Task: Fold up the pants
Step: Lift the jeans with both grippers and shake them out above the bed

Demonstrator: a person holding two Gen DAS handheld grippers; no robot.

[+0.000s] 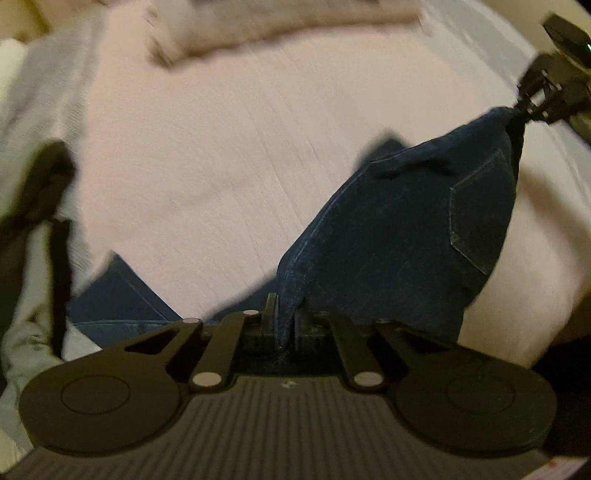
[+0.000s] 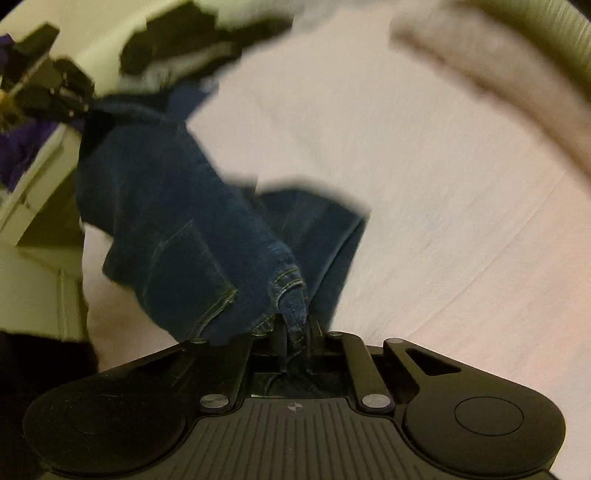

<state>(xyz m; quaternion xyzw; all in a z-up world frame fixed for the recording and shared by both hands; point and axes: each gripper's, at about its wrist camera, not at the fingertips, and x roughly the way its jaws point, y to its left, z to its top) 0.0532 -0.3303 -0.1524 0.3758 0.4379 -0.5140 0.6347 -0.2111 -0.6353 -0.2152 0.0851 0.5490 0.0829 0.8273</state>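
While both tongs pinch jeans (image 1: 399, 236), right wrist alone shows purple cloth (image 2: 22, 147).

1. Bed (image 1: 221, 155) with pale pink sheet fills most of both views; fine woven lines visible.
2. Beige blanket (image 1: 258, 26) bunched along far edge of bed, blurred.
3. White cloth (image 1: 48, 85) at left of bed in left wrist view.
4. Dark garment (image 2: 192, 40) lies at top of right wrist view, blurred.
5. Cream cabinet (image 2: 40, 206) beside bed, left side.
6. Warm, dim indoor light.
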